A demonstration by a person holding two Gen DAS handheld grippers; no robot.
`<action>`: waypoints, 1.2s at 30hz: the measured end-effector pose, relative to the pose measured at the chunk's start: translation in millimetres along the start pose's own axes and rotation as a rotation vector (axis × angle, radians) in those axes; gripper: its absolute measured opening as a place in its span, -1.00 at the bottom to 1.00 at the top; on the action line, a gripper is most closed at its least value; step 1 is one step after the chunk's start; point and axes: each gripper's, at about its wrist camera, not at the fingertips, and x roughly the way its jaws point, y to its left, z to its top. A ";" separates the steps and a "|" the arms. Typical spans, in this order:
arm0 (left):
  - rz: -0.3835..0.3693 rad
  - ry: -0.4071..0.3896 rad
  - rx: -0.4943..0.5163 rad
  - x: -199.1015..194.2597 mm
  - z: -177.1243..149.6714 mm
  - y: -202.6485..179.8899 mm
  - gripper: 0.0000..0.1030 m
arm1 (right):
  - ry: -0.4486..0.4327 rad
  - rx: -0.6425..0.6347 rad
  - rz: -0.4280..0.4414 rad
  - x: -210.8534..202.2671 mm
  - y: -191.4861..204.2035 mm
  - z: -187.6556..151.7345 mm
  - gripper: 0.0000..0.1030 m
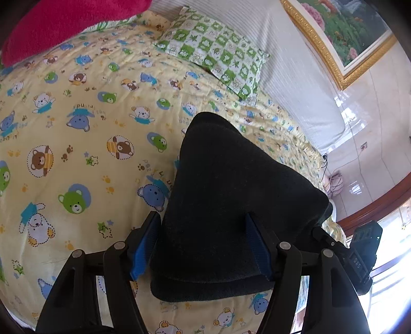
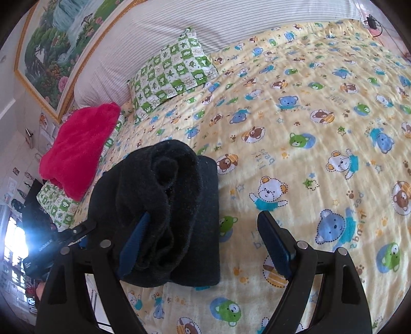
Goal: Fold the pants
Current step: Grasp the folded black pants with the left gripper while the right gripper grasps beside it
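The black pants (image 1: 218, 167) lie as a thick folded bundle on the yellow bear-print bedspread (image 1: 77, 133). My left gripper (image 1: 201, 214) stands wide over the bundle's near end. Its left pad sits at the bundle's edge, its right pad rests on top of the cloth, and neither pad visibly squeezes it. In the right wrist view the pants (image 2: 164, 167) show a rolled fold on top. My right gripper (image 2: 203, 213) is open: its left finger is tucked against that fold, and its right finger hangs free above the bedspread (image 2: 308, 123).
A green checked pillow (image 1: 213, 51) (image 2: 172, 69) leans on the striped headboard. A red fuzzy blanket (image 1: 64, 23) (image 2: 79, 151) lies at the bed's corner beside the pants. A gold-framed picture (image 1: 341, 30) hangs behind. The bed's edge drops off just past the pants.
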 end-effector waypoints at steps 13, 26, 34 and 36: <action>0.013 0.035 -0.003 25.5 3.4 1.4 0.30 | 0.043 0.063 0.178 18.5 -9.6 -5.4 0.43; -0.027 -0.003 0.027 3.7 1.6 -14.5 -0.35 | 0.032 0.060 0.237 15.1 -1.9 -8.2 -0.03; -0.046 -0.029 0.043 -11.5 -0.5 -21.3 -0.45 | 0.011 0.023 0.232 4.8 11.0 -9.2 -0.06; -0.043 -0.036 0.054 -15.2 -1.7 -23.2 -0.45 | 0.007 0.021 0.235 3.7 12.7 -8.7 -0.06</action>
